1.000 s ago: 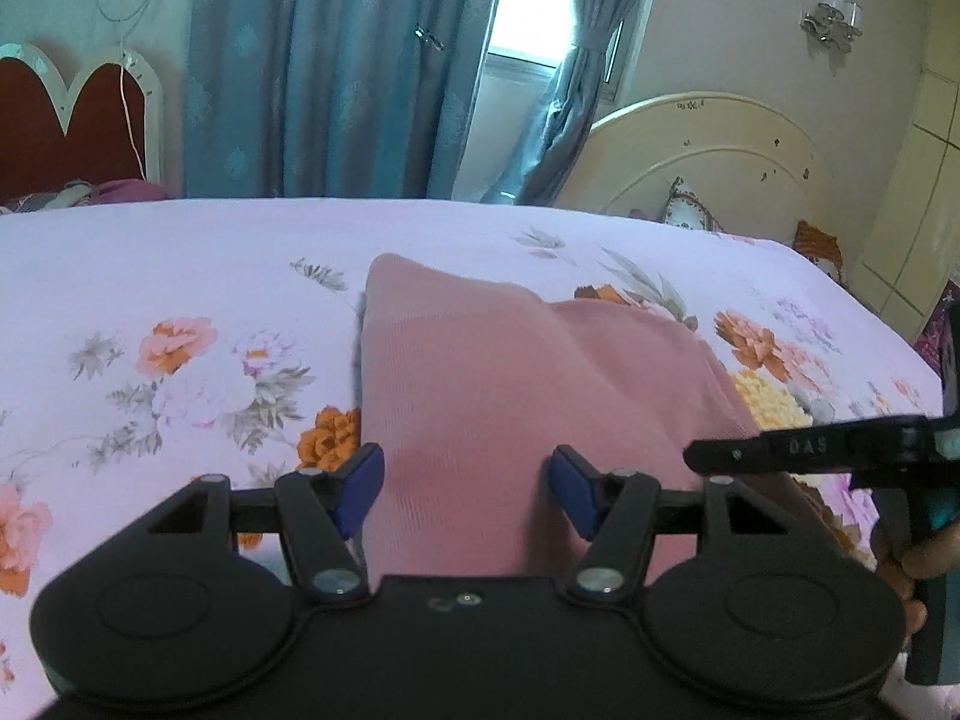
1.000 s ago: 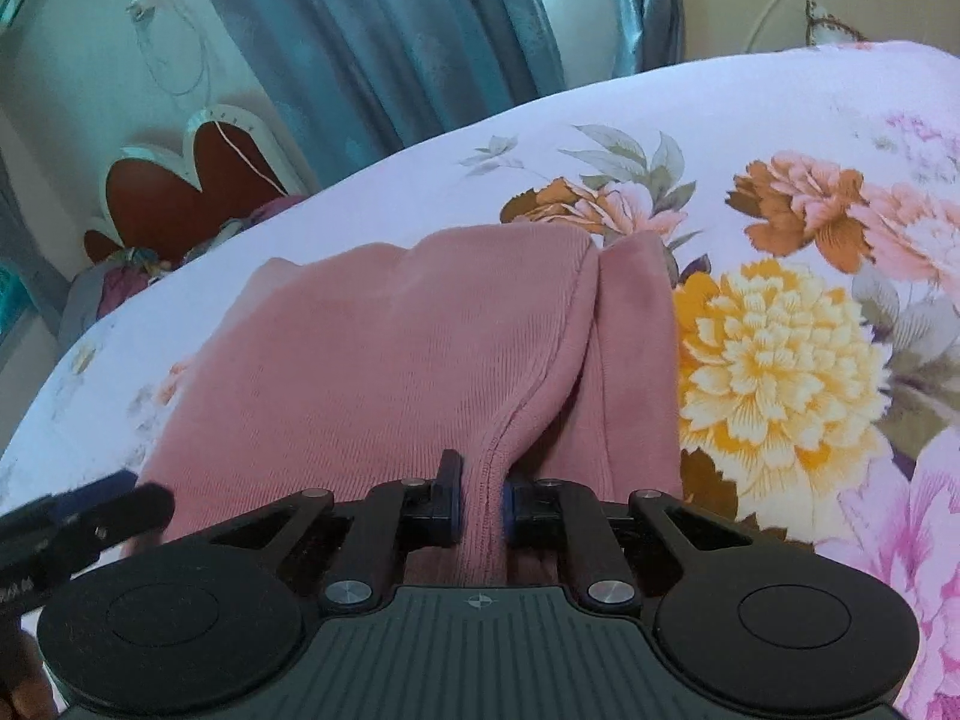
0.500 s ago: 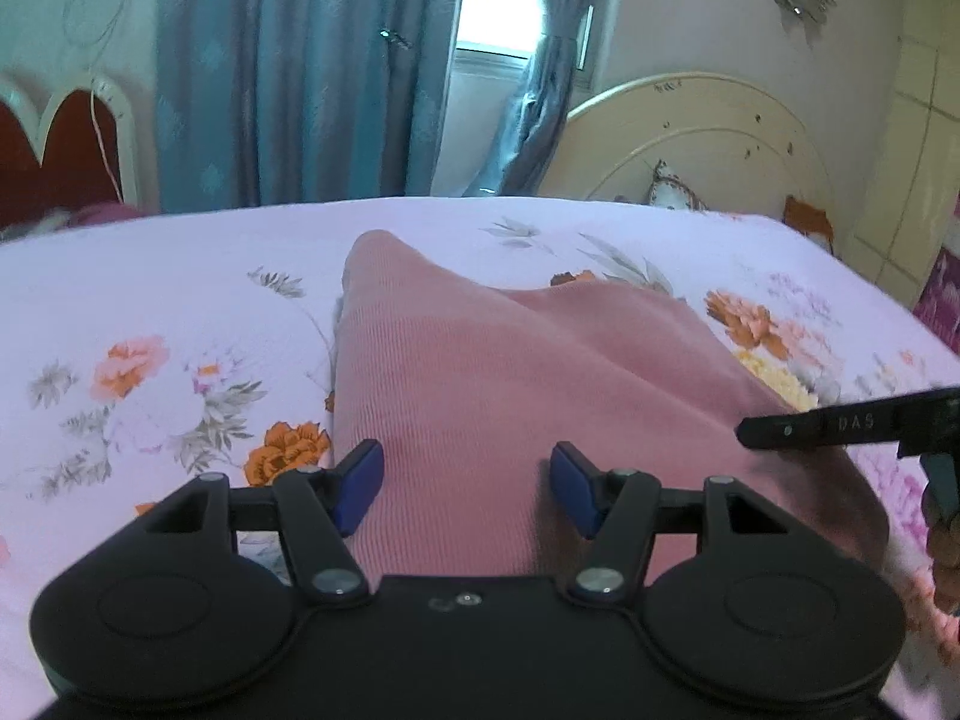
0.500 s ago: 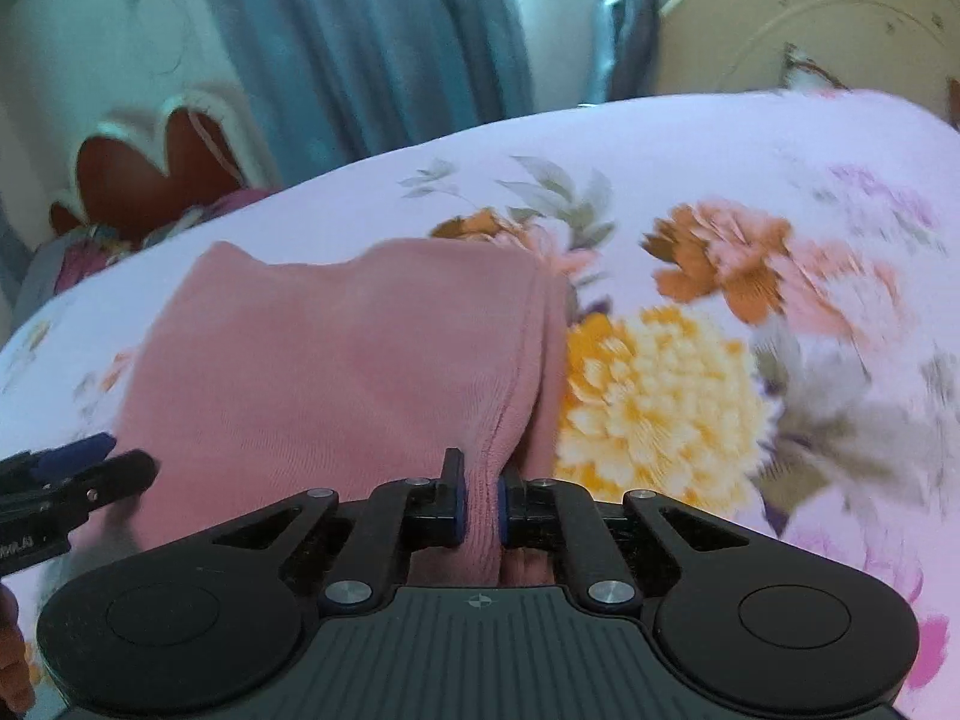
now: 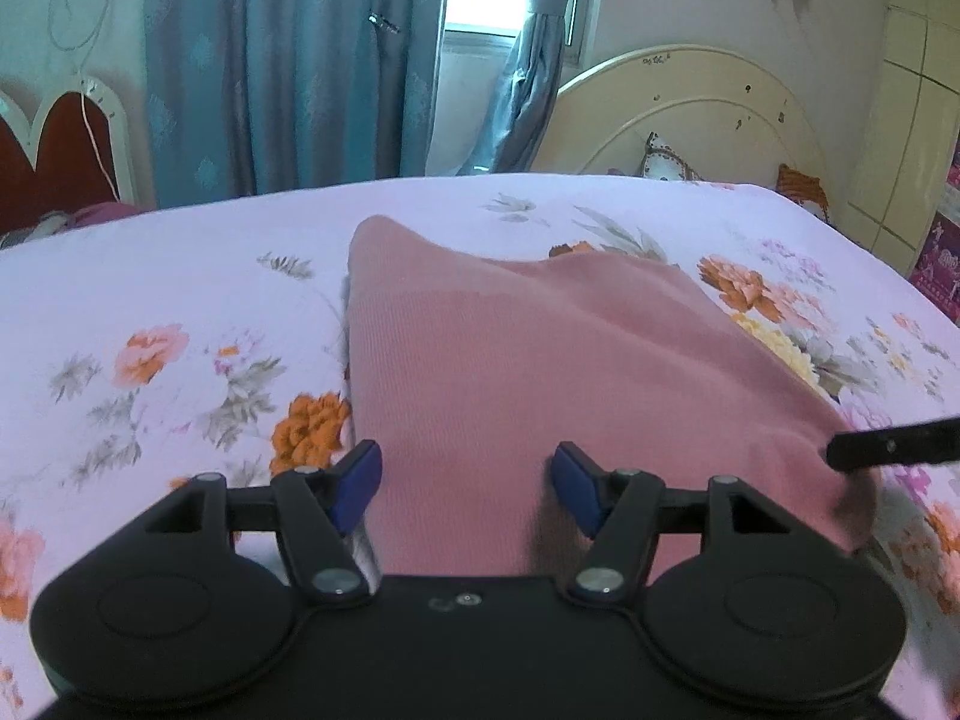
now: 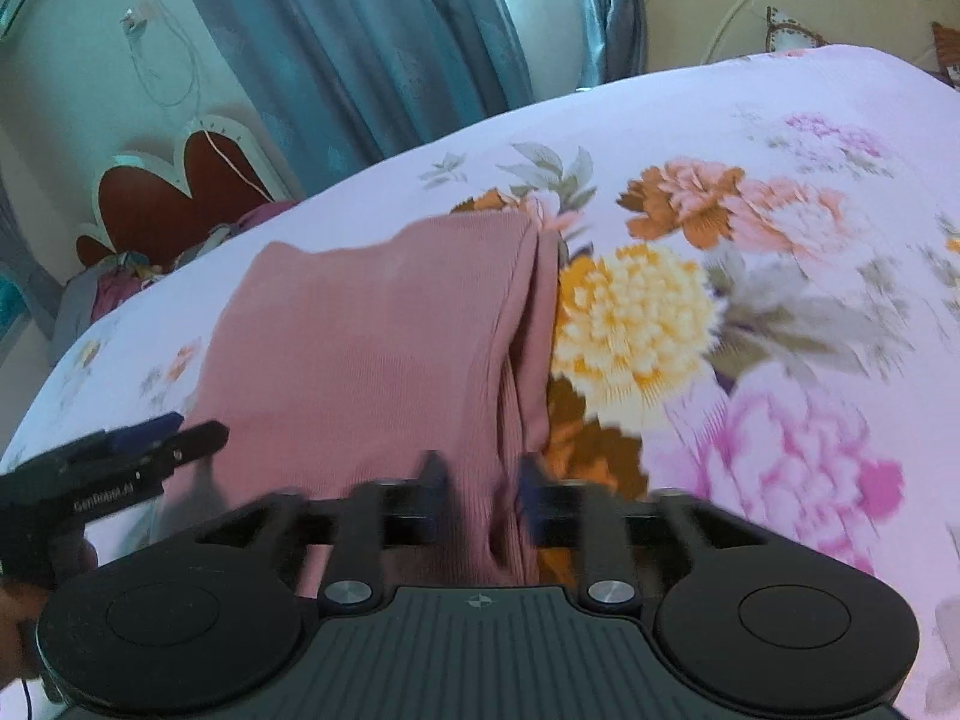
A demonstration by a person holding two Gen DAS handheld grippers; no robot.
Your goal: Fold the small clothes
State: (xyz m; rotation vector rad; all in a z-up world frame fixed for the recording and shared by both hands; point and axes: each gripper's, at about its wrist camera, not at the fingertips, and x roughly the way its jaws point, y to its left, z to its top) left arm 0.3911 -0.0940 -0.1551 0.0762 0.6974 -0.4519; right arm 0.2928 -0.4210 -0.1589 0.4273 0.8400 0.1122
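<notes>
Left wrist view: left gripper [image 5: 467, 483] low over the near edge of the cloth [image 5: 540, 372], blue pads [image 5: 355, 483] spread wide, nothing between them but the fabric lying beneath. The cloth is pink, ribbed, spread flat on the floral sheet [image 5: 150, 300]; its far corner points toward the curtain [image 5: 288, 60]. A black finger of the right gripper [image 5: 894, 449] reaches in at the cloth's right edge. Cream headboard [image 5: 690, 108] stands beyond the cloth.

Right wrist view, blurred: right gripper [image 6: 480, 495] at the cloth's [image 6: 372, 348] folded right edge. Its fingers [image 6: 429, 492] stand apart, with the doubled fold running between them; whether they touch it is unclear. Left gripper [image 6: 156, 438] sits at the cloth's left edge. A yellow flower [image 6: 630, 324] on the sheet [image 6: 780, 120] lies just beside the fold.
</notes>
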